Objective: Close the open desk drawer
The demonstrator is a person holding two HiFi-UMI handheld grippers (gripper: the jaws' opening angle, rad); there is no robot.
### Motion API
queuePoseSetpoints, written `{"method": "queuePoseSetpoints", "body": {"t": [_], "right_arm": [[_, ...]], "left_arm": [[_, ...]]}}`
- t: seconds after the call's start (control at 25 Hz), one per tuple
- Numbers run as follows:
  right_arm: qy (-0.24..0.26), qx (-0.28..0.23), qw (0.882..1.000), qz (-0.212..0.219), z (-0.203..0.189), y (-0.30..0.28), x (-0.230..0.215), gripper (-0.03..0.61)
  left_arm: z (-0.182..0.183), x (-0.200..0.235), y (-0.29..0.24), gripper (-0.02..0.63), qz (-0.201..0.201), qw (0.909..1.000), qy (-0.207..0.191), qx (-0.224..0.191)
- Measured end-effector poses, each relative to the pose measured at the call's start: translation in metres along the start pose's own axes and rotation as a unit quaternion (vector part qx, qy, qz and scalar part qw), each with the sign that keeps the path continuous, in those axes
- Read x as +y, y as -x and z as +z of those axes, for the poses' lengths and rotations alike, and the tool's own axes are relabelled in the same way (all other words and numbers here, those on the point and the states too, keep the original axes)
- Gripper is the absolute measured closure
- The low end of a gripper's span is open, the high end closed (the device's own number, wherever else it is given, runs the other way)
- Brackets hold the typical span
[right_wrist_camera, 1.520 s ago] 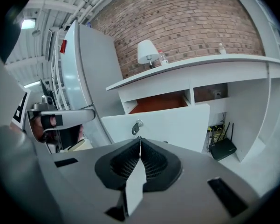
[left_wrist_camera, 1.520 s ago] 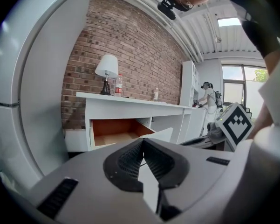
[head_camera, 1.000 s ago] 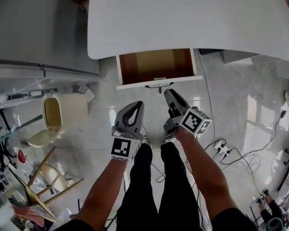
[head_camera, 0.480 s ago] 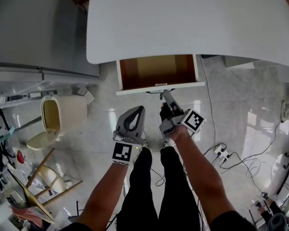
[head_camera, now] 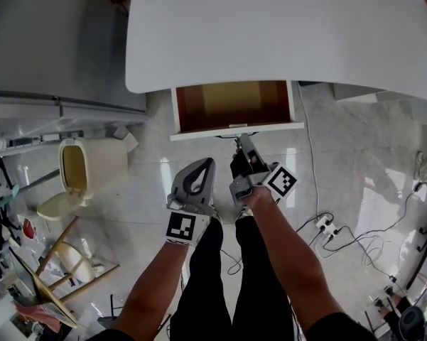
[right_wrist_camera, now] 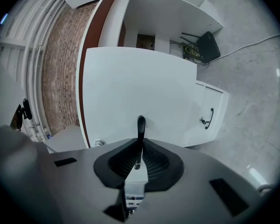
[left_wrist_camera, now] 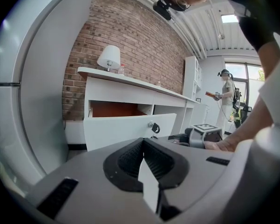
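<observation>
Plainly, the closing is not yet done: the drawer (head_camera: 231, 105) stands pulled out from under the white desk (head_camera: 284, 27), its brown inside bare and, as far as we can see, with nothing in it. What we do have is the grip. Our right gripper (head_camera: 239, 143) reaches up to the drawer front, and in the right gripper view its jaws are clenched on the dark handle (right_wrist_camera: 140, 125), which runs straight down between the pads. Our left gripper (head_camera: 202, 165) hangs lower and to the left, near the drawer but apart from it, jaws pressed together on nothing.

What is left, by our judgement, is the whole push — the drawer has to travel back until its white front sits flush with the desk's edge.

Around us: a cream bin (head_camera: 92, 165) with its lid thrown open stands well off to the left, a power strip (head_camera: 325, 226) and loose cables lie on the floor to the right, and a cabinet door (right_wrist_camera: 207, 118) with its own small handle sits beside the drawer. A lamp (left_wrist_camera: 108, 57) stands on the desk top, and another person (left_wrist_camera: 228, 97) is far off across the room. None of this lies in the drawer's path — only our own legs (head_camera: 220, 275) are close beneath it.
</observation>
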State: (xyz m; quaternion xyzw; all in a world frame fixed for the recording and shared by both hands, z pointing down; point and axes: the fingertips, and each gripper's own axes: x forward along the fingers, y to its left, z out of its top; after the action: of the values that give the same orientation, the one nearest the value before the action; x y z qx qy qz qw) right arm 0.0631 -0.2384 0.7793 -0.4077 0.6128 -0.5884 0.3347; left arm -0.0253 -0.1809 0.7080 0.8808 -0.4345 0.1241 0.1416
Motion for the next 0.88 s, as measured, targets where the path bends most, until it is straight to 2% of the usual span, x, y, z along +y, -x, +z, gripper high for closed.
{"method": "queuePoseSetpoints", "body": {"t": [0.16,0.36,0.88], "right_arm": [[0.001,-0.011,1.0,0.012,-0.0005,-0.0003,0.0022,0.535],[-0.005,-0.013,1.0,0.007,0.0002,0.0017,-0.0004,0.538],[-0.024,-0.03,0.999,0.014,0.0008,-0.0017,0.009,0.54]], "left_arm": [[0.0079,0.0015,-0.0014,0.606,0.005,1.0,0.008,-0.002],[0.0085,0.0002,-0.0036,0.606,0.004,1.0,0.0,-0.005],[0.0045,-0.0002,-0.0025,0.606,0.005,0.9999,0.013,-0.003]]}}
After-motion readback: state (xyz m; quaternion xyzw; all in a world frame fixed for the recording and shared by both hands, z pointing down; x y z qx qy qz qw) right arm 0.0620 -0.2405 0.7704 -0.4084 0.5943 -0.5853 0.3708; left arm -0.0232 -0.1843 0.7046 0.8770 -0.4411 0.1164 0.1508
